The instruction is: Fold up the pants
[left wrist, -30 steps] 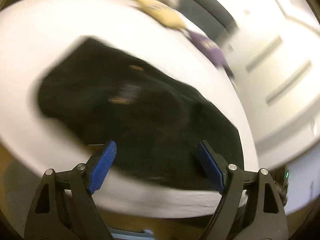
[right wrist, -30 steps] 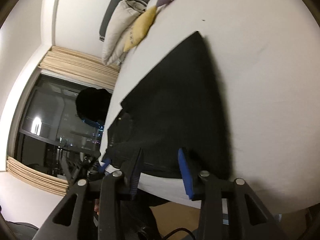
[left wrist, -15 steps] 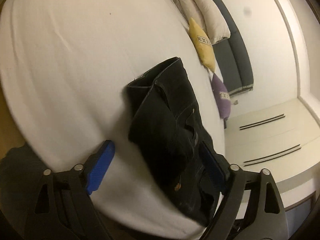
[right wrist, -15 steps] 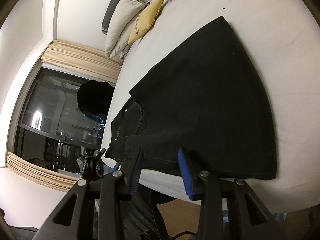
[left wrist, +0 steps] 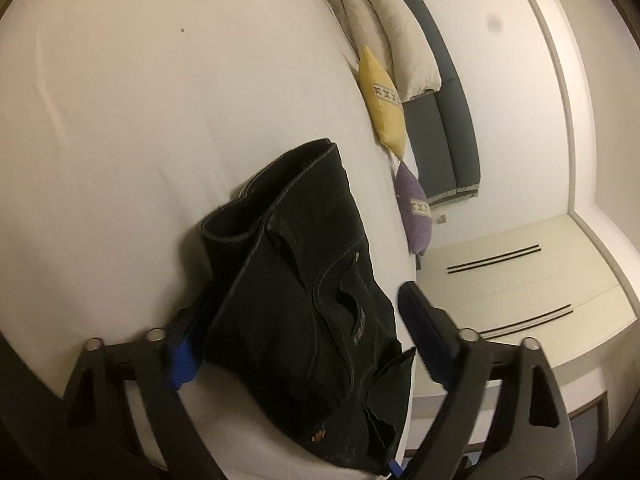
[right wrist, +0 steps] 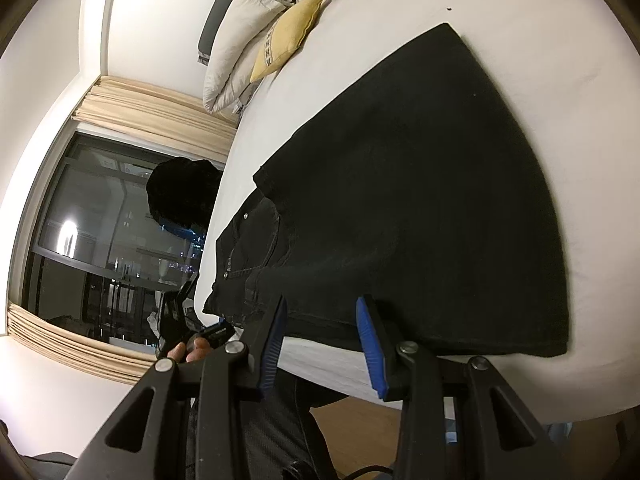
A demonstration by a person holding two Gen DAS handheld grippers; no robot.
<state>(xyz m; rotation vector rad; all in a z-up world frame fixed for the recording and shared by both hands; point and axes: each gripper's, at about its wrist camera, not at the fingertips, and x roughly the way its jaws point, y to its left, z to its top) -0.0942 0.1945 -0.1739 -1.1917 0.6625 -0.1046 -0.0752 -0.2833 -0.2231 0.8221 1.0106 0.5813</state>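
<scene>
The left hand-held gripper (left wrist: 304, 336) is standing wide open, its blue-padded fingers (left wrist: 184, 364) straddling the waist end of the black pants (left wrist: 304, 312) without clamping them; the fabric is lying between the pads, and whether either pad is touching it I cannot tell. The pants are resting on the white bed (left wrist: 140, 120) straight ahead of this hand-held gripper, folded over, with the hem end farther forward. Beyond them and to the right, a yellow cushion (left wrist: 382, 100) and a purple cushion (left wrist: 416, 208) are leaning at the bed's far edge.

The right hand-held gripper (right wrist: 322, 344) is hovering partly open at the near edge of the bed (right wrist: 540, 60), gripping nothing. The pants (right wrist: 420, 200) are spreading out flat just ahead of its fingers (right wrist: 370, 340), the waistband lying forward and to the left. Farther left, the other hand-held gripper is showing dimly beside the mattress edge.
</scene>
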